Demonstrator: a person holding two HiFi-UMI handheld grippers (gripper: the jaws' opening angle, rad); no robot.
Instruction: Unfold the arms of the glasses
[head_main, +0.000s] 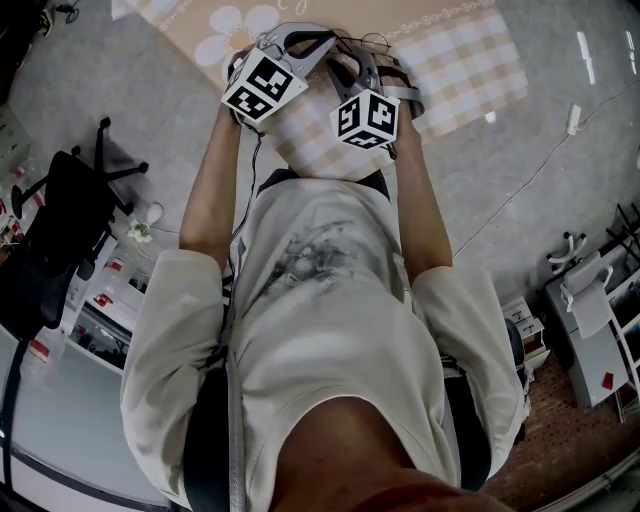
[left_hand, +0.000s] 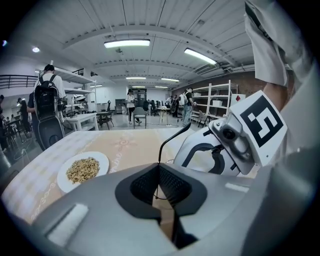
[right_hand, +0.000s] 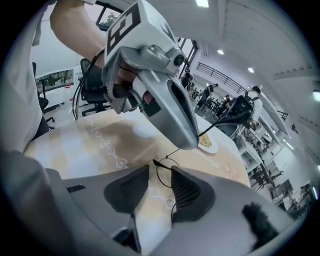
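Glasses (right_hand: 158, 163) hang in the air over the table (left_hand: 125, 145), low centre of the right gripper view. The thin wire frame is pinched in the left gripper (left_hand: 159, 172), jaws fully together on it. Makes sense imo: one side clamps the frame steady so the other can swing a temple out w/o the whole thing spinning. One arm (left_hand: 172, 136) sticks up and to the right of those jaws in the left gripper view, so prob at least partly opened, can't say for sure. Right gripper (right_hand: 160, 176) is spread wide w/ nothing gripped. A round lens rim sits in the gap btw its pads and doesn't look pressed by either, I'd guess lining up for a grab. Room-wise, both grippers are nearly nose to nose at top centre of the head view, so little slack there, and wire this thin likely bends easy. Underneath is bare checked cloth. The only other thing is a plate (left_hand: 100, 162) of food, lower left of the left gripper view, well apart, so plenty of space to pull outward.
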